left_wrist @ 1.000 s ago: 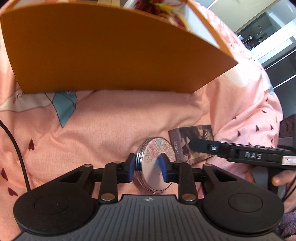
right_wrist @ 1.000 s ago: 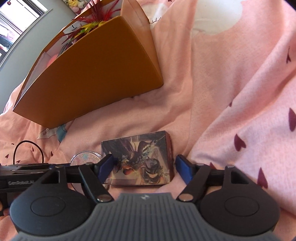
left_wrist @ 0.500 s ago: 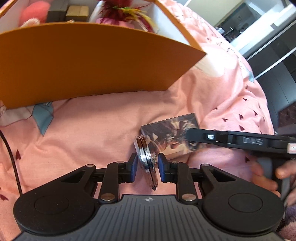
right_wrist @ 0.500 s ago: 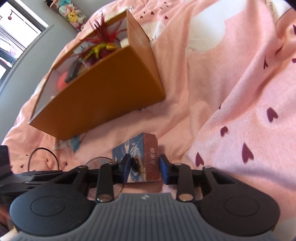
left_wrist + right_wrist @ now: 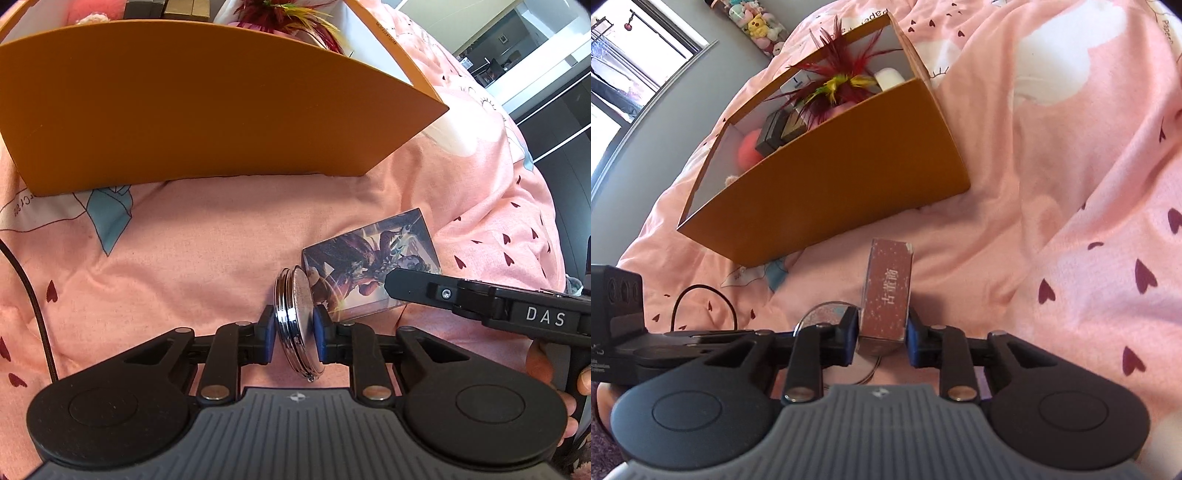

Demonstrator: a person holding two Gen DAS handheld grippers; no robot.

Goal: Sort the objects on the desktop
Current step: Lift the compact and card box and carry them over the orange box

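Observation:
My left gripper (image 5: 294, 334) is shut on a round silver compact (image 5: 295, 321), held on edge above the pink bedspread. My right gripper (image 5: 881, 334) is shut on a small card box (image 5: 888, 291) with dark fantasy artwork, held on its narrow side with its reddish spine up. In the left wrist view the card box (image 5: 373, 266) sits just right of the compact, with the right gripper's finger (image 5: 424, 290) across it. The orange storage box (image 5: 207, 103) stands ahead of both grippers; it also shows in the right wrist view (image 5: 849, 184).
The orange box holds a red feather toy (image 5: 834, 85), a pink plush (image 5: 750, 151), a dark case (image 5: 772, 134) and a white item (image 5: 890, 77). A dark cable (image 5: 33, 306) lies at the left. The rumpled pink bedspread (image 5: 1071, 184) rises to the right.
Both grippers closed and lifted. The left turned the compact from flat to on edge. The right closed on the card box and raised it onto its narrow side. The orange box's inside came into view.

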